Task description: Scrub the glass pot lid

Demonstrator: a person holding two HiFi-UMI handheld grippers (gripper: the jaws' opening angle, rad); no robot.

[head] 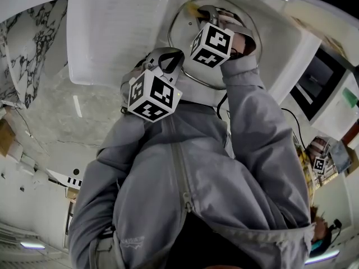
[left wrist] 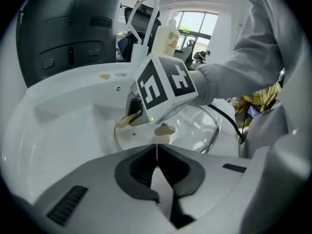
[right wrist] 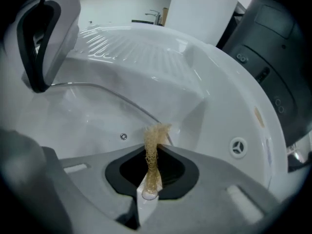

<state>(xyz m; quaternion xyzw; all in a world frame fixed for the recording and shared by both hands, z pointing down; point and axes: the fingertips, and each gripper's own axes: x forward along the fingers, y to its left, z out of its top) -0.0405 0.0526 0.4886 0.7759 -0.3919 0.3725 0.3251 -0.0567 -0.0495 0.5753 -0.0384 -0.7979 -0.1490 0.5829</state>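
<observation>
A white sink (left wrist: 63,130) filled most of each view, though the head view cut its far rim off and the person's grey sleeve (head: 263,128) covered its near side. A dark appliance (left wrist: 68,28) stood behind the basin, with only part of its front in frame.

The glass pot lid (left wrist: 195,123) lay inside the sink, on the basin floor. Being clear, it showed mainly as a curved metal rim and some reflections. Its near edge was hidden behind the left gripper's body, and in the head view the two marker cubes covered much of it.

The left gripper (left wrist: 157,152) sat at the lid's near rim with its fingers pressed together, only a thin seam showing between them. Whether that rim was nipped in the seam could not be made out.

The right gripper (right wrist: 152,152) reached over the lid's far side. Its fingers were pinching a tan mesh scrubber (right wrist: 155,133), which stood up between them and frayed out at the tip, close to the lid's rim. Contact with the glass was hard to confirm.

The lid's pale knob (left wrist: 164,129) showed just beyond the left jaws, partly under the right gripper's cube.
</observation>
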